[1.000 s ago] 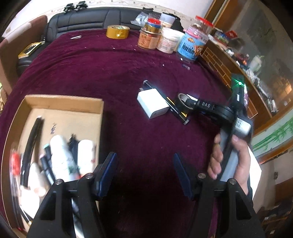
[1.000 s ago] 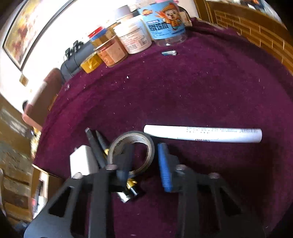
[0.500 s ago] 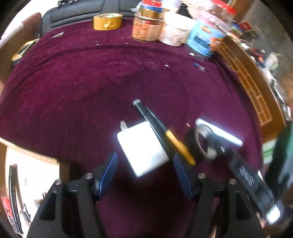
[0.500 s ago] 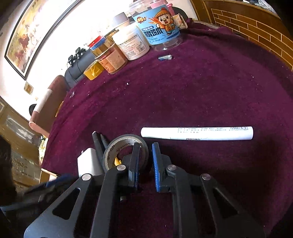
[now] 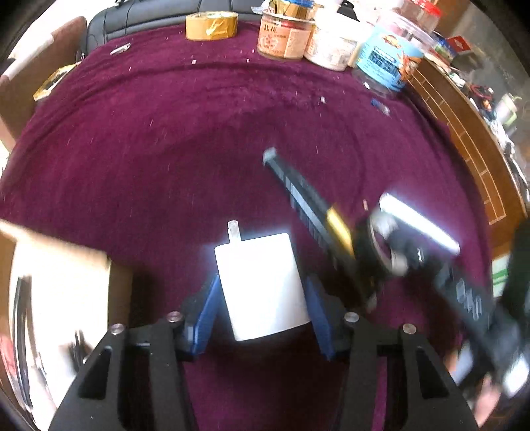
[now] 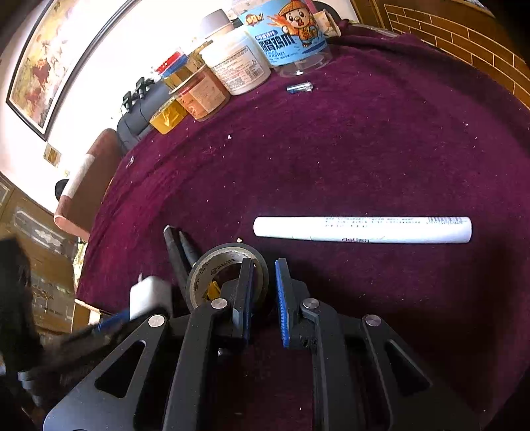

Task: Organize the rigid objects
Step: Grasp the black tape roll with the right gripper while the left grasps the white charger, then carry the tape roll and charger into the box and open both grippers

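A white charger block (image 5: 261, 285) lies on the purple cloth between the open jaws of my left gripper (image 5: 263, 310); the pads stand close on both sides, and I cannot tell if they touch it. My right gripper (image 6: 265, 291) is shut on the wall of a black tape roll (image 6: 212, 268), one finger inside the ring. The roll also shows in the left wrist view (image 5: 381, 245). Black pens with a yellow band (image 5: 311, 212) lie beside the charger. A white marker (image 6: 361, 229) lies right of the roll.
A cardboard box (image 5: 63, 278) holding pens and tubes sits at the left. Jars and tubs (image 6: 238, 66), a yellow tape roll (image 5: 212, 25) and a small battery (image 6: 299, 87) stand along the far edge of the table. A wooden ledge (image 5: 463, 139) runs on the right.
My left gripper moved from beside the box over to the charger, which now sits between its jaws. My right gripper closed on the tape roll's wall.
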A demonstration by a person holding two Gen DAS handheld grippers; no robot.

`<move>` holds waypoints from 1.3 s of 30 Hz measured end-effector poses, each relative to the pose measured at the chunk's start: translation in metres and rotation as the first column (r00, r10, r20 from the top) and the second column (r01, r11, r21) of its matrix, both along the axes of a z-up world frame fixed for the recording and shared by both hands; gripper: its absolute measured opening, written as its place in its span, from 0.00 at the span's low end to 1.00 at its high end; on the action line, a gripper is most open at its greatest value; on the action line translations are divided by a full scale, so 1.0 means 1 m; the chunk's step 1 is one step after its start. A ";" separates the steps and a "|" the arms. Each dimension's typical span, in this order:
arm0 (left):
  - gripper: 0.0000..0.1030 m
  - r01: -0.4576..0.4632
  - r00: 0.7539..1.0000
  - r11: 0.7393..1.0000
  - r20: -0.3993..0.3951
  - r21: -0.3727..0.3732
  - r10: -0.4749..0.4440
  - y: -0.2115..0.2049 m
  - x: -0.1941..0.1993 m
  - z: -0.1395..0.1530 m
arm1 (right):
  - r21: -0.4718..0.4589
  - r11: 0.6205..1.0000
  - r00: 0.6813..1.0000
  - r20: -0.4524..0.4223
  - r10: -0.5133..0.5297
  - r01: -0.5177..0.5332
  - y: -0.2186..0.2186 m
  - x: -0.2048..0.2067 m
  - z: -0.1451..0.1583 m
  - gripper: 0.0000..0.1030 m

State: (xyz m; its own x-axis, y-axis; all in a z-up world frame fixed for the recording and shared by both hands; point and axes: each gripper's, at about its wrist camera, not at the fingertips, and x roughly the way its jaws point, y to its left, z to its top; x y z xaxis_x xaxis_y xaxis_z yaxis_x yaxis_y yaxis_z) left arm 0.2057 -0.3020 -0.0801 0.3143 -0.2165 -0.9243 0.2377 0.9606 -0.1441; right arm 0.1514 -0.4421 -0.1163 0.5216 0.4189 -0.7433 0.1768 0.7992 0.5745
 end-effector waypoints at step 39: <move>0.46 0.041 0.999 0.914 0.049 -0.403 -0.023 0.140 -0.186 0.039 | -0.036 0.958 0.941 0.176 0.288 -0.286 0.102 -0.118 0.081 0.12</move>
State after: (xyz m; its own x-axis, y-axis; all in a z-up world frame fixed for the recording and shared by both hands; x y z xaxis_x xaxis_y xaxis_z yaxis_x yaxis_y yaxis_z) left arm 0.0195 -0.1616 -0.0408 0.3382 -0.5790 -0.7419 0.2816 0.8144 -0.5073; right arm 0.0331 -0.3403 -0.0352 0.5043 0.5630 -0.6547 -0.1645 0.8070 0.5672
